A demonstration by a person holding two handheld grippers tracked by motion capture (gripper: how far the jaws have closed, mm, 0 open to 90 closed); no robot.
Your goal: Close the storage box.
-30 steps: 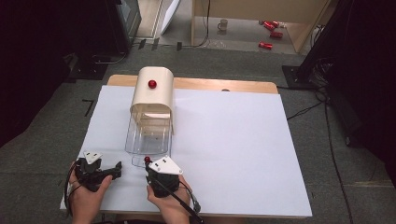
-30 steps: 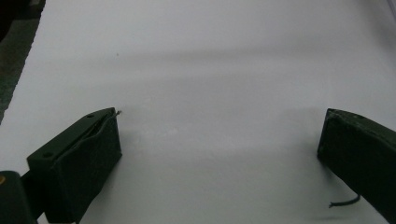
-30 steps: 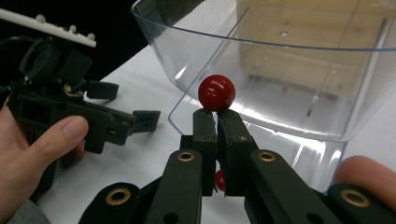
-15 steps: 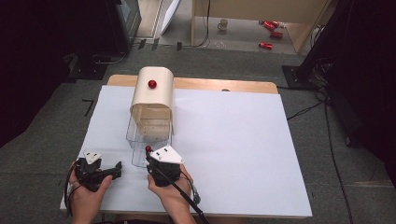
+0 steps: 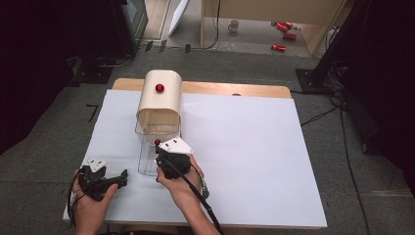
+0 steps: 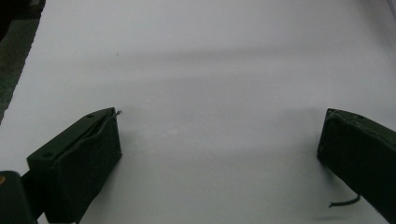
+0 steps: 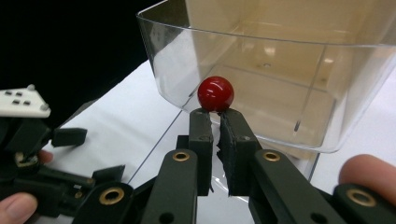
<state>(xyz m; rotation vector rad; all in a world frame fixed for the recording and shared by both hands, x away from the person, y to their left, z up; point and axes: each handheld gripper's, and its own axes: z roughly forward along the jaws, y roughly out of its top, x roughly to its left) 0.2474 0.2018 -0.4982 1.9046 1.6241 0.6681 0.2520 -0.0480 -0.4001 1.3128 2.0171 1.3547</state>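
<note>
1. White paper [image 5: 254, 161] covers the table; it gives a plain, even work surface.
2. At the left, the left gripper [image 5: 110, 180] rests low on the paper near the front edge, apart from the work. Its jaws stand wide with nothing between them, as the left gripper view confirms. Judgement: it is parked clear so that it does not block the other hand.
3. Next to the right, the clear plastic drawer [image 7: 261, 93] stands pulled partly out of the cream cabinet [image 5: 159, 98]. The drawer looks empty inside.
4. A red knob [image 7: 215, 93] sits on the drawer's front wall, at its near end, towards the person. A second red knob [image 5: 159, 88] sits on top of the cabinet.
5. The right gripper [image 7: 215, 114] is held level with the drawer front. Its jaws are pinched narrow just under the drawer knob, apparently on its stem. Judgement: this grip lets the hand slide the drawer along its track.
6. No brand, label or legible writing can be made out on the drawer, cabinet or grippers.
</note>
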